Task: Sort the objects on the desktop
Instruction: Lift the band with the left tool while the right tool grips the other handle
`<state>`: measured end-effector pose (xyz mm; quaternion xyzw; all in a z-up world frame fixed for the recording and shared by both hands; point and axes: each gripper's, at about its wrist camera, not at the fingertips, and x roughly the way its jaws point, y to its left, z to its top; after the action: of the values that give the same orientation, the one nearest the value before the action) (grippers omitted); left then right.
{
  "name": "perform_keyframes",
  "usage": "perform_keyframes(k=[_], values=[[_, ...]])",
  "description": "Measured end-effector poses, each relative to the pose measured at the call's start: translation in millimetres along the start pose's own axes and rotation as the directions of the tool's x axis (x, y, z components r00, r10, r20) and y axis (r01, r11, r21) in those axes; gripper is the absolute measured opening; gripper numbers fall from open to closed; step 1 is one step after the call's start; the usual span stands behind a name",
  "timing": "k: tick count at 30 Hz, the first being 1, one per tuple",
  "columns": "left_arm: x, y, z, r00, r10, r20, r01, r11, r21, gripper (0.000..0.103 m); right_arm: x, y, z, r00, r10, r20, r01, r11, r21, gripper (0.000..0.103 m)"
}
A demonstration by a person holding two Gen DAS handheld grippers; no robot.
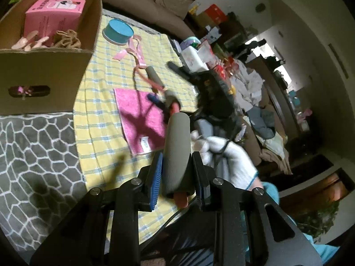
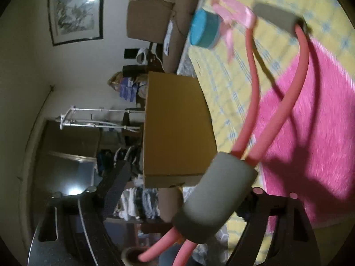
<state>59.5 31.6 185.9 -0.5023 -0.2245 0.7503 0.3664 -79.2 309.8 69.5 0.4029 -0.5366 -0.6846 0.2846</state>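
A pink-tubed exercise band with grey foam handles stretches between my grippers. My left gripper (image 1: 177, 155) is shut on one foam handle (image 1: 177, 141), with blue pads pressing both sides. In the left wrist view my right gripper (image 1: 165, 83) is a dark blur around a second handle (image 1: 170, 95). In the right wrist view that handle (image 2: 217, 195) lies between the fingers of the right gripper (image 2: 190, 184), with a gap on its left side, so the jaws stand open. The pink tubes (image 2: 295, 88) run on to a far handle (image 2: 277, 20).
An open cardboard box (image 1: 44, 66) holds a pink carton (image 1: 55, 15) and small items. A teal round tin (image 1: 118, 32), pink ribbon (image 1: 135, 51) and pink towel (image 1: 142, 115) lie on the yellow checked cloth (image 1: 97, 88). A white-gloved hand (image 1: 228, 155) is at the right. Clutter lies beyond.
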Motion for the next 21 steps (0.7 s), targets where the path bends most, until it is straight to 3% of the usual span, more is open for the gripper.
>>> perform_keyframes(k=[5,9,16,21], values=[[-13,9,2,0.999,0.008,0.032,-0.008,1.000,-0.011,0.025,1,72,2,0.994,-0.110,-0.011,0.104,0.964,-0.244,0.082],[-34,1,13,0.996,-0.011,0.083,0.010,1.000,0.008,0.025,11,160,-4,0.980,-0.196,-0.027,0.161,0.870,-0.465,0.082],[-81,-24,48,0.982,-0.017,0.188,0.006,0.998,0.062,0.024,35,297,-34,0.987,-0.153,-0.048,0.085,0.754,-0.651,0.082],[-117,-25,67,0.966,-0.007,0.257,-0.010,0.998,0.067,0.024,70,369,-60,0.979,-0.189,-0.081,0.069,0.673,-0.736,0.082]])
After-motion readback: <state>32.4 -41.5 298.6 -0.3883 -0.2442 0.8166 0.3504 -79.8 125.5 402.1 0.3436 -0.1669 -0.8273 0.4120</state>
